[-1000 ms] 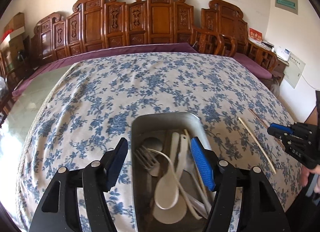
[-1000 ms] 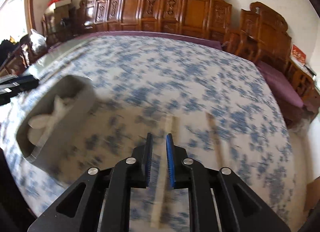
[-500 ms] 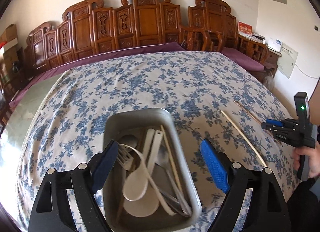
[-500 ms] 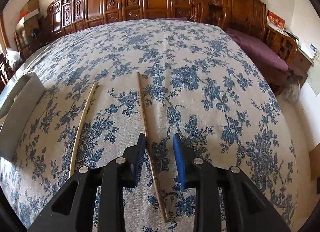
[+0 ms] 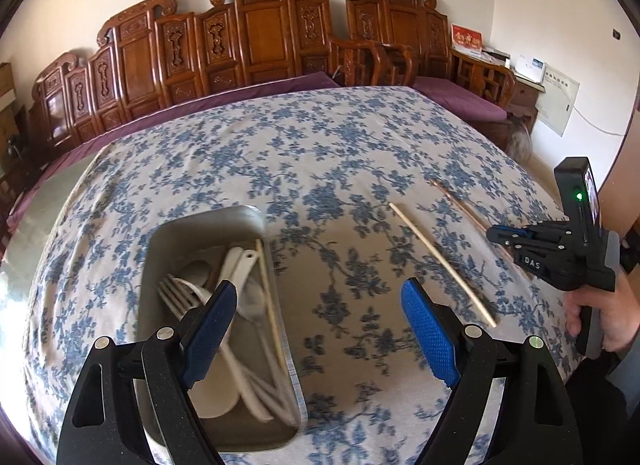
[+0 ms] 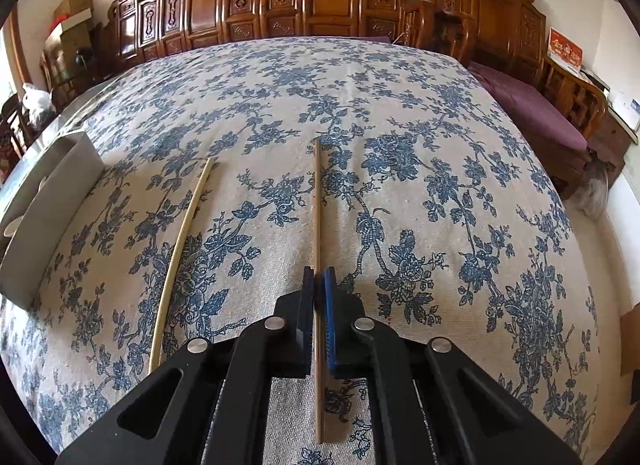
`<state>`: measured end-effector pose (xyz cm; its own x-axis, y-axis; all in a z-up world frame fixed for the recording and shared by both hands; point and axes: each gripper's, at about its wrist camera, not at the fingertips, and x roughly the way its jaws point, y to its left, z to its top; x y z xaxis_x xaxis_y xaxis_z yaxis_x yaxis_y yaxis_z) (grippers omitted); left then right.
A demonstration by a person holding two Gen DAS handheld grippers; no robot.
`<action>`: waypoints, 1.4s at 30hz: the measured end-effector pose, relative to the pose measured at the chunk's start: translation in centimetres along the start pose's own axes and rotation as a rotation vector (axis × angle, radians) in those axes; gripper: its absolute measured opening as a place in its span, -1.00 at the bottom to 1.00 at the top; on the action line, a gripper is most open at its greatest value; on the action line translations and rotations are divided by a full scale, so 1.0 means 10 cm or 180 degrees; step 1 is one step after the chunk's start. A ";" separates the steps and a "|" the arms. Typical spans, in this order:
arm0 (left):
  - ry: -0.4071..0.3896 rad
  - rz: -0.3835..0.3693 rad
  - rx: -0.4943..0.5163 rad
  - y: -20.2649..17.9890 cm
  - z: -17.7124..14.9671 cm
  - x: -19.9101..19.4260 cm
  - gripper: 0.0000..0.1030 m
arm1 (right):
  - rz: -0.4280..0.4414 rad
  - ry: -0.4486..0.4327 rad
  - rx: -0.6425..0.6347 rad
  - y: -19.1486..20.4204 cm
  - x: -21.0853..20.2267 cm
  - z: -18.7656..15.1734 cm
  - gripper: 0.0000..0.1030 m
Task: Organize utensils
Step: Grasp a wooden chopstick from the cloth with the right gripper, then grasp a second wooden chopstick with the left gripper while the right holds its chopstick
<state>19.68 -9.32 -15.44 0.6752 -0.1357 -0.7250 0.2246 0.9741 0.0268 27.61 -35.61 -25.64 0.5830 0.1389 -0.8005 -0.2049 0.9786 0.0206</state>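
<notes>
My right tongs (image 6: 319, 285) have just pinched shut on the brown chopstick (image 6: 317, 201). From that wrist view it's dead centre, clamped toward its near end, with the long axis running straight out to 12 o'clock along the tongs, still lying on the flowery tablecloth (image 6: 440, 145). Looks like a clean grip to me, so lifting should be fine, though a stick held that far back may droop or swing.

Left tongs (image 5: 320, 329) are wide apart with nothing between them, hovering over the near edge of the metal tray (image 5: 168, 233), which is already full of forks and spoons.

Next over, the pale chopstick (image 6: 182, 249) lies just beside the brown one at about 10 o'clock from the right tongs, roughly parallel. From the left tongs it's at 2 o'clock, and I'd say the left is the nearer hand for it. The tray sits at 9 o'clock from the right tongs, so that's the way the brown stick has to travel.
</notes>
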 end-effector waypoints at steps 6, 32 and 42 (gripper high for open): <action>0.0101 -0.0044 0.0107 -0.29 0.08 0.16 0.57 | 0.0054 -0.0096 0.0069 -0.05 -0.05 0.03 -0.89; 0.0644 -0.0242 0.0282 -1.15 0.13 1.11 0.11 | 0.0195 -0.0202 0.0413 -0.26 -0.07 0.07 -0.89; 0.0709 -0.0231 0.0187 -0.95 0.05 1.12 -0.82 | 0.0196 -0.0204 0.0386 -0.24 -0.07 0.08 -0.88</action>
<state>25.47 -20.20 -23.47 0.4855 -0.1552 -0.8603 0.3117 0.9502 0.0045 28.30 -37.91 -24.67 0.6221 0.2048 -0.7557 -0.1474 0.9786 0.1438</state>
